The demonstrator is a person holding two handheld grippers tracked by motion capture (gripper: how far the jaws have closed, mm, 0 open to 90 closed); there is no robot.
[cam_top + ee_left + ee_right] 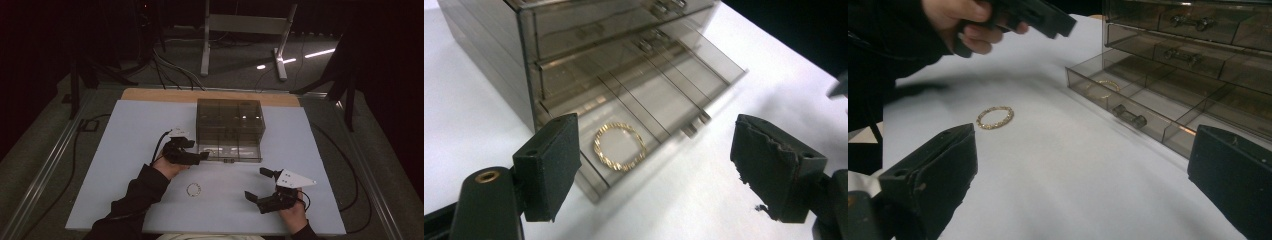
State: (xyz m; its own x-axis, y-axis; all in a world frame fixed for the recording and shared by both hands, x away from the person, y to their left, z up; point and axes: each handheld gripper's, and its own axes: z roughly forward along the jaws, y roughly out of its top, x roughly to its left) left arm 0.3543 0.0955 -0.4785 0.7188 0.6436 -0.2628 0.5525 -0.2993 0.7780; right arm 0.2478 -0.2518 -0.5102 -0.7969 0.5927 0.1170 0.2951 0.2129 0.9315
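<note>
A smoky transparent drawer organizer (230, 122) sits at the centre of a white table mat (125, 150) in the high view, its bottom drawer (231, 152) pulled out toward the person. In the left gripper view, a gold chain bracelet (620, 147) lies flat in the drawer's end compartment, at the centre of the frame, between and beyond the two black jaws. The left gripper (200, 156) hovers at the drawer's left corner with its jaws spread apart and nothing between them. A second gold bracelet (194, 189) rests on the mat below the centre of the high view, left of the right gripper (259, 186), whose jaws also stand wide and empty. That loose bracelet looks light, thin and limp; it would likely slump or slip if pinched carelessly. The surest hold seems to be across one side of the loop, with the jaws closing on the chain itself against the mat.
</note>
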